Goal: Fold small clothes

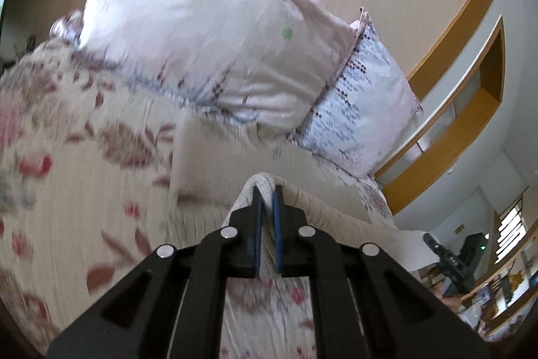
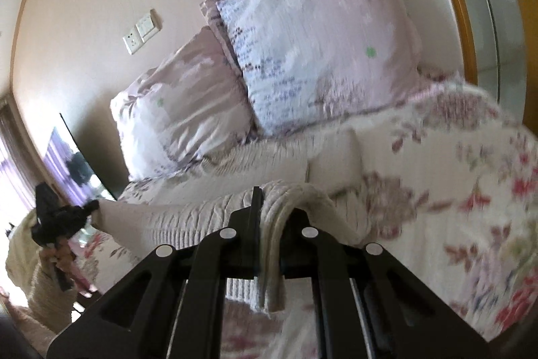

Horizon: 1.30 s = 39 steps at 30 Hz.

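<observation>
A cream ribbed knit garment (image 1: 322, 207) is stretched above the floral bedspread (image 1: 67, 157). My left gripper (image 1: 268, 190) is shut on one edge of it, the cloth bunched over the fingertips. In the right wrist view the same garment (image 2: 201, 211) hangs between the two grippers. My right gripper (image 2: 274, 194) is shut on its other edge, with a folded hem drooping down between the jaws. The other gripper shows at the far left of the right wrist view (image 2: 57, 217), held by a hand, and at the right of the left wrist view (image 1: 447, 258).
Two pale pink patterned pillows (image 1: 215, 32) (image 1: 363, 110) lean against the wall at the head of the bed. A folded cream cloth (image 2: 336, 157) lies on the bedspread (image 2: 454, 190) in front of them. A wooden shelf unit (image 1: 470, 110) stands to one side.
</observation>
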Each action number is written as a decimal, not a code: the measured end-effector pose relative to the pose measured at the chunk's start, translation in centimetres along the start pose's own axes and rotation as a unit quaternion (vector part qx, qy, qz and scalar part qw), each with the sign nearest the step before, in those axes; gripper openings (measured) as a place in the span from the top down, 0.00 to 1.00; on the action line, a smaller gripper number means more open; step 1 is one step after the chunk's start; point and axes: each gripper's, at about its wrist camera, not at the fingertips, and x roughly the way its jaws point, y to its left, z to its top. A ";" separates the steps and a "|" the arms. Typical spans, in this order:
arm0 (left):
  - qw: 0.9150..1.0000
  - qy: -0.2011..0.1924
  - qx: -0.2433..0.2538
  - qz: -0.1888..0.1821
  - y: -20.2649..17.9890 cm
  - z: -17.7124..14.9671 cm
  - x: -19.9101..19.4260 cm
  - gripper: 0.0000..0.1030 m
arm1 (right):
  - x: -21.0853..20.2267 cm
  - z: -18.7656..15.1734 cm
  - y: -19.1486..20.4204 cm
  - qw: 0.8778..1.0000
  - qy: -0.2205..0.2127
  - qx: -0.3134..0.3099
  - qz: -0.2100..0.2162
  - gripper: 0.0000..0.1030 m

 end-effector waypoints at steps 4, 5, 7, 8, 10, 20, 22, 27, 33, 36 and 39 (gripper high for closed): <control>1.000 -0.015 0.017 0.010 -0.6 2.6 1.7 0.95 | 1.9 2.6 0.6 1.000 -0.015 -0.017 -0.021 0.92; 1.000 -0.017 0.018 0.012 -0.6 3.2 2.1 0.95 | 2.3 3.0 0.7 0.999 -0.018 -0.021 -0.026 0.92; 1.000 -0.022 0.017 0.015 -0.7 4.6 3.3 0.95 | 3.6 4.1 0.8 0.999 -0.024 -0.023 -0.035 0.92; 1.000 -0.023 0.015 0.015 -0.6 5.1 3.9 0.95 | 4.4 4.8 0.7 0.999 -0.026 -0.019 -0.038 0.92; 0.999 -0.025 0.014 0.022 -0.4 6.1 5.1 0.95 | 6.0 5.8 0.3 0.999 -0.027 -0.012 -0.040 0.92; 0.998 0.011 -0.036 0.051 3.9 7.1 12.1 0.95 | 14.5 6.3 -2.3 0.997 0.028 0.027 -0.070 0.92; 0.997 0.026 -0.047 0.057 4.9 6.8 13.5 0.95 | 16.3 5.7 -3.4 0.995 0.051 0.045 -0.076 0.92; 0.994 0.048 -0.073 0.065 6.8 6.5 15.7 0.95 | 18.9 4.5 -5.2 0.990 0.087 0.076 -0.085 0.92; 0.990 0.065 -0.111 0.056 8.3 6.4 17.6 0.94 | 20.7 4.8 -6.7 0.985 0.106 0.111 -0.076 0.92; 0.987 0.069 -0.134 0.048 8.9 6.3 18.2 0.93 | 21.7 5.0 -7.4 0.981 0.118 0.139 -0.065 0.91; 0.983 0.068 -0.166 0.032 9.4 6.5 18.6 0.92 | 22.9 5.2 -8.4 0.975 0.130 0.176 -0.049 0.86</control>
